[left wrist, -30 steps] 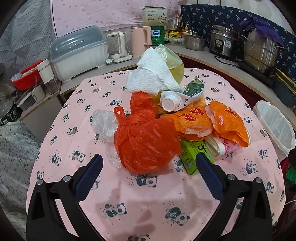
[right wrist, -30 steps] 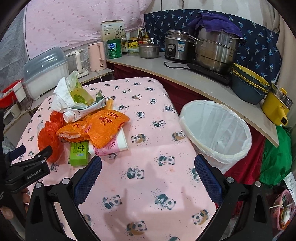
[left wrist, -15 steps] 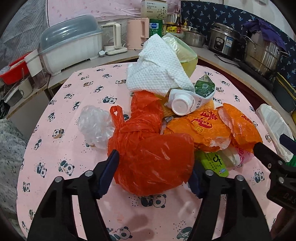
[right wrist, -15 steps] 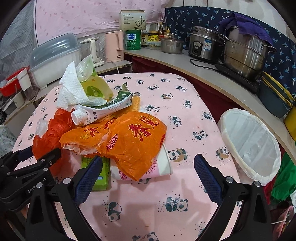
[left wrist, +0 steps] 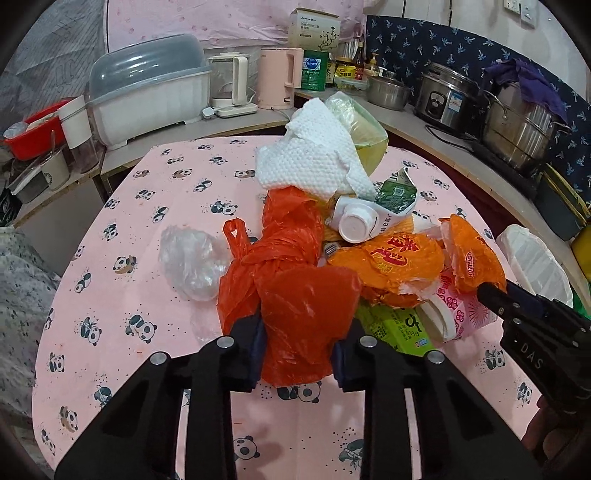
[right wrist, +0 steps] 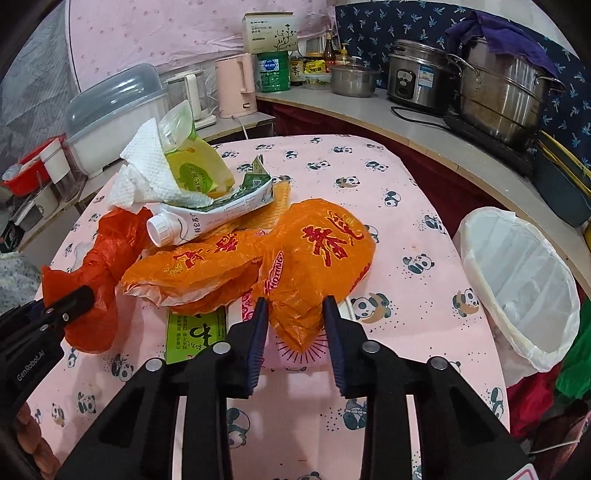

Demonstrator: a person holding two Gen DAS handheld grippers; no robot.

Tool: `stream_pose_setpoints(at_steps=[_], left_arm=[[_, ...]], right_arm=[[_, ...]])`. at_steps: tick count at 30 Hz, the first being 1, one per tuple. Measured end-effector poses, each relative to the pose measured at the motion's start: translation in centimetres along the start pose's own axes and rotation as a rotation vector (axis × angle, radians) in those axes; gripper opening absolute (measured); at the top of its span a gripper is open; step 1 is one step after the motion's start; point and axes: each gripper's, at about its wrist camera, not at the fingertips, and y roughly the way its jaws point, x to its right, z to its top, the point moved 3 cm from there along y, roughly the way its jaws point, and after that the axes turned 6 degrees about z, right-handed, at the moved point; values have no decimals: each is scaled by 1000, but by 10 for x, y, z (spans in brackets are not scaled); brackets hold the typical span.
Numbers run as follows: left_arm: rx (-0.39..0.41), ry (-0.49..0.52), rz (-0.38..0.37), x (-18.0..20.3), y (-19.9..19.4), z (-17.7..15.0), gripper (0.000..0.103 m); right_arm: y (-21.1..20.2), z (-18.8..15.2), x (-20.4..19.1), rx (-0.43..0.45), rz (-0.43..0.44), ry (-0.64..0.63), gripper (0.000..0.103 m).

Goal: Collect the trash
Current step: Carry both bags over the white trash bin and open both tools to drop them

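Two claws, left claw point(left wrist: 299, 347) pinching one red bag point(left wrist: 295, 295), right claw point(right wrist: 293, 325) one orange bag point(right wrist: 317, 258)

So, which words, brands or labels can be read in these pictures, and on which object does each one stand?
"GenRobot.AI": black left hand-held gripper.
"DAS": black right hand-held gripper.
"HOTMNG", roughly: crumpled orange plastic bag, beside large red Chinese characters.
"ORGANIC": flattened white carton with screw cap.
Green flat box: Chinese print, unclear.
Labels of the white box and green tin: too small.

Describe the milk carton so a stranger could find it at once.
On the pink panda tablecloth sits a trash pile. Between its white paper towel and orange bag lies the milk carton, flattened, the only piece with a white screw cap.
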Motion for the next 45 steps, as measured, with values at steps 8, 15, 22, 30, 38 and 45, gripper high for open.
stream_pose_setpoints(at_steps=[8,15,22,30,38,45], left_arm=[[73,-11,-25,8,-43,10,26],[141,8,-64,29,-83,16,26],[175,72,-140,79,-111,18,26],[153,195,-291,172,-116,19,26],[99,301,-459,265,-100,19,26],[49,367,-522,324,-68,16,26]], right_arm=[[-47,12,21,107,-4,46,22],[-87,15,48,181,-17,91,22],[-119,13,83,236,-51,134,22],[-136,-2,152,251,-141,220,22],[-141,-23,229,243,-211,340,23],[-128,-32,268,216,-229,402,23]])
